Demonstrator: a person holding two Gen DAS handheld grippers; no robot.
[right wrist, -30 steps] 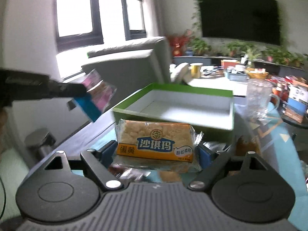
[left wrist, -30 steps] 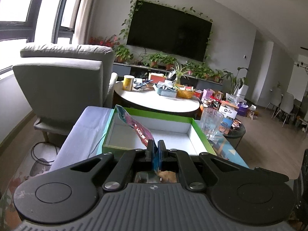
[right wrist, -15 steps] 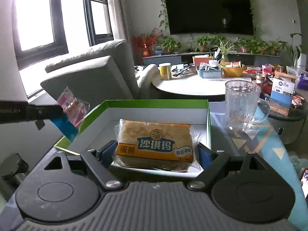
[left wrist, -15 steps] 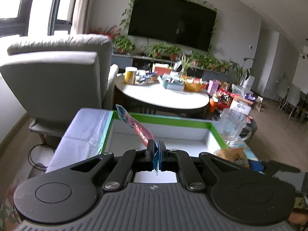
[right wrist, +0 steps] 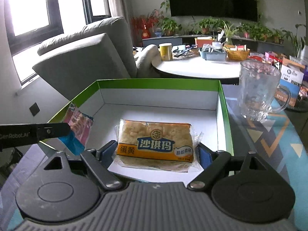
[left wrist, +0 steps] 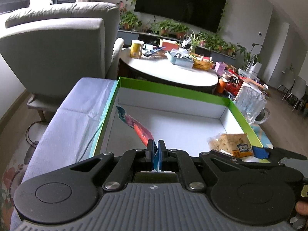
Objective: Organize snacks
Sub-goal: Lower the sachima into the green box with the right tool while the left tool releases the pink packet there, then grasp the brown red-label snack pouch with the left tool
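The left hand-held gripper (left wrist: 156, 147) is closed on a thin pink and blue snack packet (left wrist: 134, 124), which is held tilted over the left part of the green-rimmed white box (left wrist: 173, 91). The right hand-held gripper (right wrist: 156, 151) is clamped on the two ends of an orange-labelled cake bar (right wrist: 156, 144), held flat over the box's floor. A glass mug (right wrist: 259, 90) is seen on the desk (right wrist: 269, 134) just right of the box.
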